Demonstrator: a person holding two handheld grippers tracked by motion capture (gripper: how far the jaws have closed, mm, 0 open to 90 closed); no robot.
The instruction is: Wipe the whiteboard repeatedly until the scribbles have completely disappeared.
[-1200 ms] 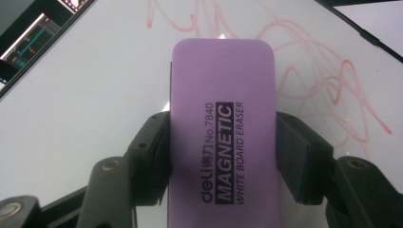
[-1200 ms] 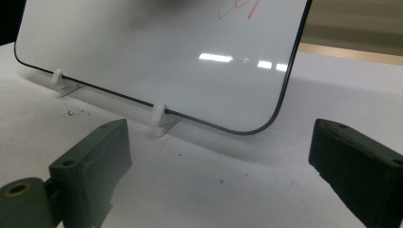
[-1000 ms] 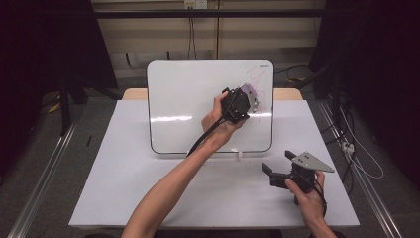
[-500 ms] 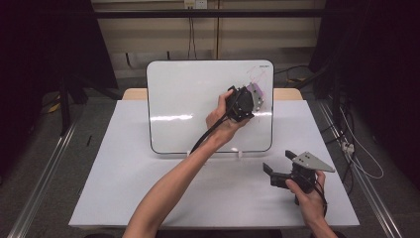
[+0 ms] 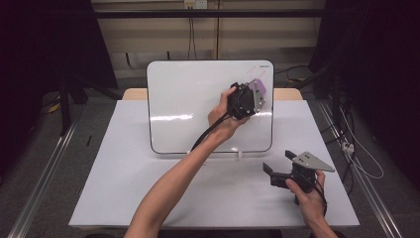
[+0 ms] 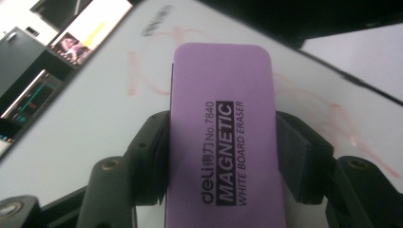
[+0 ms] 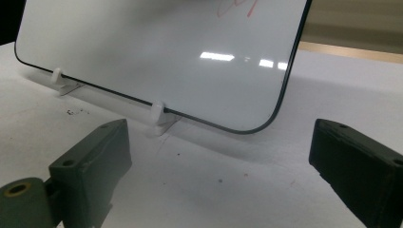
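**Wiping red marks off the far right of the board**

Left gripper [image 5: 253, 94] is clamped on the purple eraser [image 6: 223, 137], jaws pinching its two long sides, up at the far right part of the whiteboard [image 5: 188, 99]. Right gripper [image 5: 282, 171] idles wide, nothing in it, low over the table [image 5: 109, 178] near the board's right foot.

Faint red marker strokes [image 6: 142, 76] show around and beyond the eraser's far end; some smears trail off to the right. In the right gripper view, more red scribble [image 7: 237, 7] sits at the board's top.

To do this well, I judge: keep the felt face flat against the board, press evenly, overlap passes across the red. Board only leans on small white clips [image 7: 159, 116], so pushing hard could tip it; my free hand could steady it.

Writing on eraser: "deli", "No.7840", "MAGNETIC", "WHITE BOARD ERASER". Small grey print at the board's corner, too blurred to read.
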